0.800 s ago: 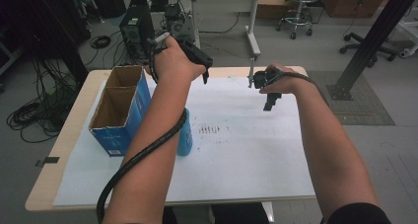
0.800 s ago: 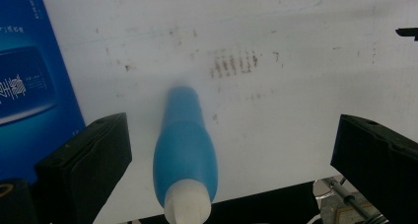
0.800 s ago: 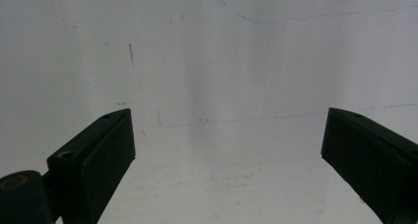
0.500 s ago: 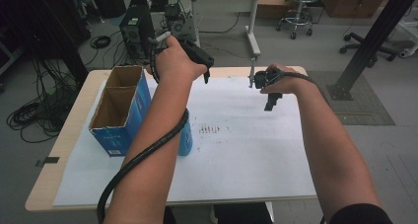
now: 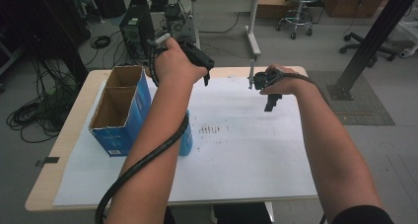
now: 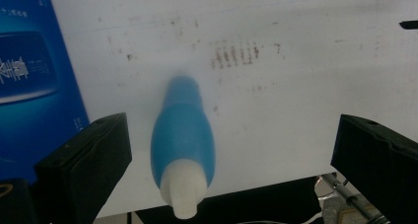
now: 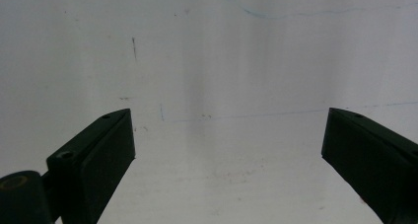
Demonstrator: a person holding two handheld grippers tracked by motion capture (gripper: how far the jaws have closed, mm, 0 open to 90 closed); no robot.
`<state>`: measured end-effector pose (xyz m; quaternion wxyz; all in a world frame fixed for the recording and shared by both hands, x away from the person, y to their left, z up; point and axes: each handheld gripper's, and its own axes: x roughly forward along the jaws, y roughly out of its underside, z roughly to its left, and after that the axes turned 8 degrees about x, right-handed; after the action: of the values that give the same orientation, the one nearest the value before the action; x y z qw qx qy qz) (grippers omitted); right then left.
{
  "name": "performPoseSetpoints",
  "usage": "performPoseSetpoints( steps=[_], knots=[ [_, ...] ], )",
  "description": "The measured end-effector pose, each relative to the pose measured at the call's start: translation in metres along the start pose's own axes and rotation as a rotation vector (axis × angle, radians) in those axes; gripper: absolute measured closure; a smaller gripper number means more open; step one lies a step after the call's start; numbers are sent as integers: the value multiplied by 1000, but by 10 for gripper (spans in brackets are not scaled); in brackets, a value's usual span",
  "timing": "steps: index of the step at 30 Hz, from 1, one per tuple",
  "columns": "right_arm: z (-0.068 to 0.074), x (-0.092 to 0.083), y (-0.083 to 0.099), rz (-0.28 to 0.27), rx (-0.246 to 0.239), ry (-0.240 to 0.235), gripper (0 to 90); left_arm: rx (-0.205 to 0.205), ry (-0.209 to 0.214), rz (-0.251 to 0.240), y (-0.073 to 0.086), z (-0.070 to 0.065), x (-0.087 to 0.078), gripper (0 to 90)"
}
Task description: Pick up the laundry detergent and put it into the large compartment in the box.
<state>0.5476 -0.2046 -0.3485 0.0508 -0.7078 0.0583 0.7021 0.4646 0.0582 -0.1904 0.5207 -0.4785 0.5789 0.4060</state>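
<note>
Blue bottle [image 6: 183,145] upright beside box [image 5: 121,108], under L gripper [image 6: 224,150], spread, empty; R gripper [image 7: 226,155] spread over paper [image 7: 212,51]

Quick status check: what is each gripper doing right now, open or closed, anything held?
Left gripper: open, holding nothing, above the blue bottle.
Right gripper: open, holding nothing, over the white sheet.

blue box [image 6: 29,81] with white print, too blurred to read
</note>
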Motion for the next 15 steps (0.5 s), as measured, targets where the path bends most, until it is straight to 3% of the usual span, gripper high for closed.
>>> performPoseSetpoints(
  steps=[15],
  knots=[
    [4, -3, -1, -2, -9, 11, 59, -14, -30, 13, 22, 7, -3, 18]
  ],
)
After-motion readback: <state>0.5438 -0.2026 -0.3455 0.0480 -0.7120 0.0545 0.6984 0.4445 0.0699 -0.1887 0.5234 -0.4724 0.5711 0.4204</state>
